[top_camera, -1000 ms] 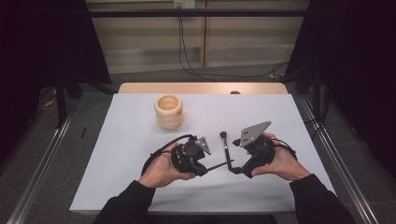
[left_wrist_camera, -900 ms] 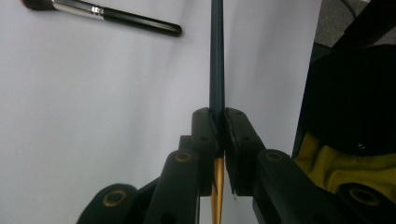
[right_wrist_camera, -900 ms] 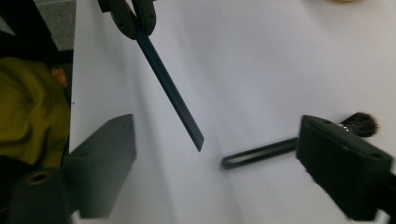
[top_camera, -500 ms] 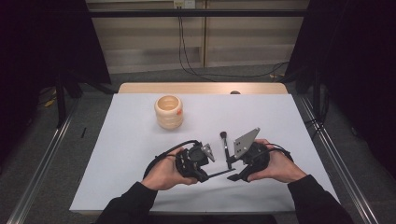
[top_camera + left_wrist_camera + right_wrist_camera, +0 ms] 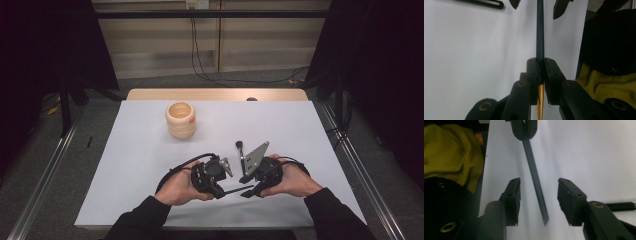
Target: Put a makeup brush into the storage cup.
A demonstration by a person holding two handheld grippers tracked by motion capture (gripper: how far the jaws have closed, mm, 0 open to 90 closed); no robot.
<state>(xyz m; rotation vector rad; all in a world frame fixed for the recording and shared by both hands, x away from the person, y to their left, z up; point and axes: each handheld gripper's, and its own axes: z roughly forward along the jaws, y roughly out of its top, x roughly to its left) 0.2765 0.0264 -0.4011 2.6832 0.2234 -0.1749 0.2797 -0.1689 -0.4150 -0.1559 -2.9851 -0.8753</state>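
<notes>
Big white table point(image 5: 150, 150) takes up most of the high view, with a wooden strip along its far edge and a tan ribbed cup point(image 5: 180, 119) standing upright toward the far left, well apart from the hands. Near the front edge both hands sit close together, each holding a black gripper. The left gripper point(image 5: 541, 68) has its jaws clamped right down on a thin dark stick point(image 5: 540, 32), which looks like a brush handle with a gold-coloured end poking out behind the jaws in the left gripper view. The stick runs level across the gap toward the right gripper point(image 5: 539, 200). That one's jaws have just been closing in, but they're part open with a clear gap either side; the free end of the stick sits between them without the pads touching it. A second black brush point(image 5: 240, 152) lies on the table just beyond the right gripper, bristle end pointing away from the person.
</notes>
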